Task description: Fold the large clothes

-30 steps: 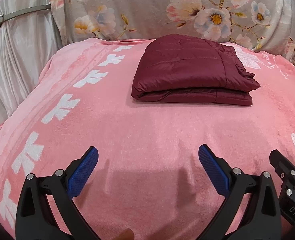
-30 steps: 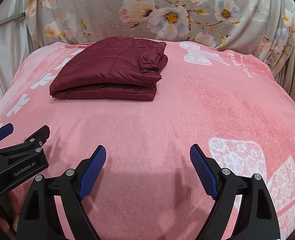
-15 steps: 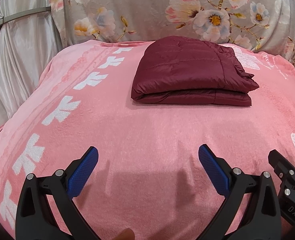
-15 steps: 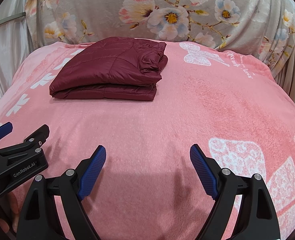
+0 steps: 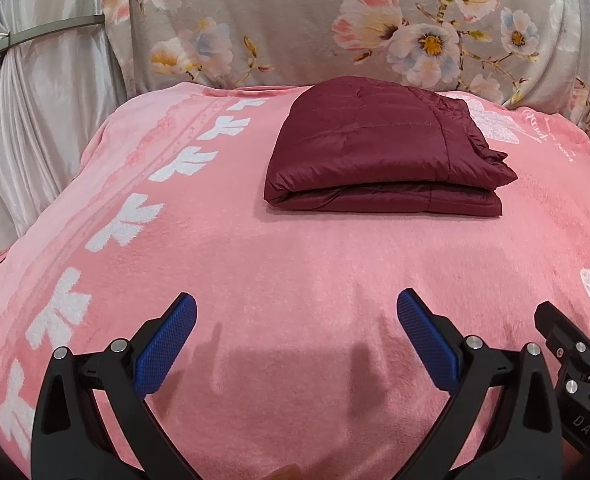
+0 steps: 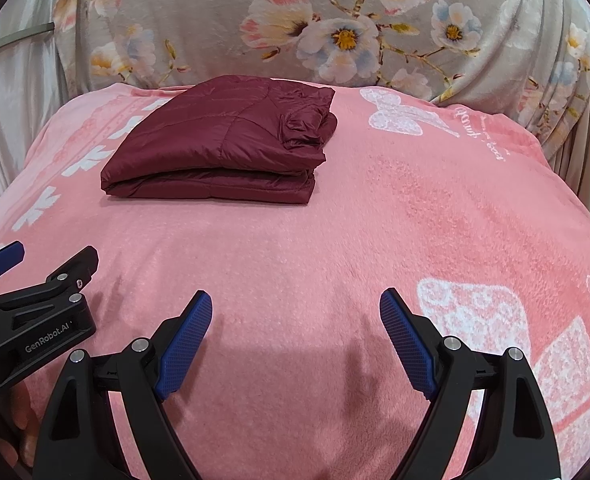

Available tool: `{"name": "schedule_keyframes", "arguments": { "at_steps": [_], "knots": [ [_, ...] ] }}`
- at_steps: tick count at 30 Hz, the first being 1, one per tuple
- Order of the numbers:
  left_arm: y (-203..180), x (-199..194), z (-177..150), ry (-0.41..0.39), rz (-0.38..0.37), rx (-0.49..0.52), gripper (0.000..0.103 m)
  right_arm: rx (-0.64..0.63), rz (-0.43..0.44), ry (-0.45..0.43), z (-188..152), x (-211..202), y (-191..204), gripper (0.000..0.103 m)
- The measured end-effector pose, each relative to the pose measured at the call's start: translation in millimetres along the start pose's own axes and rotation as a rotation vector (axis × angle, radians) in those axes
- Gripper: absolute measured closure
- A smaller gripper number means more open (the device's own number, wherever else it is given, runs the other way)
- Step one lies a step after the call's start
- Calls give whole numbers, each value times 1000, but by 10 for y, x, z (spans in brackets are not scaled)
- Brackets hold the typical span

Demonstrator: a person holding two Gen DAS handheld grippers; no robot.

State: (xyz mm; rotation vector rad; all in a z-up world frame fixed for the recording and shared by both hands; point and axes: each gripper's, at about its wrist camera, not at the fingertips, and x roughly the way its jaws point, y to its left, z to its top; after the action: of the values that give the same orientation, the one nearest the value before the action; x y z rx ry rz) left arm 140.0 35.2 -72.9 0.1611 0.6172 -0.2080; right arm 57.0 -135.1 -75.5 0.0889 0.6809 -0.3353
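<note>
Nothing has moved: both spread-open claws, left gripper (image 5: 295,320) and right gripper (image 6: 295,316), still hover empty, well short of the folded maroon quilted jacket (image 5: 379,156) on the pink fleece blanket (image 5: 295,264); folding looks finished.

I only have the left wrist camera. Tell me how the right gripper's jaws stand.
Observer: The right gripper is wide open and holds nothing, with only the pink blanket between its fingers.
Operator: Report the jacket's right end.
Observer: The maroon jacket lies folded. The top layer at its right end is bunched into a crumpled wad, well apart from the right gripper.
Operator: Say what lies right of that gripper.
Observer: A large white lacy print on the blanket, beside its right finger.
</note>
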Motion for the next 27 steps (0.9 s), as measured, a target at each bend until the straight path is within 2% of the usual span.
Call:
{"name": "schedule_keyframes", "arguments": {
  "at_steps": [16,27],
  "knots": [
    [-41,-21,-23,-14,-37,16,5,-2,-1,0,-4,-3,6,19],
    [-42,-9,-21,-10,-36,26,5,-2,-1,0,-1,0,0,19]
  ]
}}
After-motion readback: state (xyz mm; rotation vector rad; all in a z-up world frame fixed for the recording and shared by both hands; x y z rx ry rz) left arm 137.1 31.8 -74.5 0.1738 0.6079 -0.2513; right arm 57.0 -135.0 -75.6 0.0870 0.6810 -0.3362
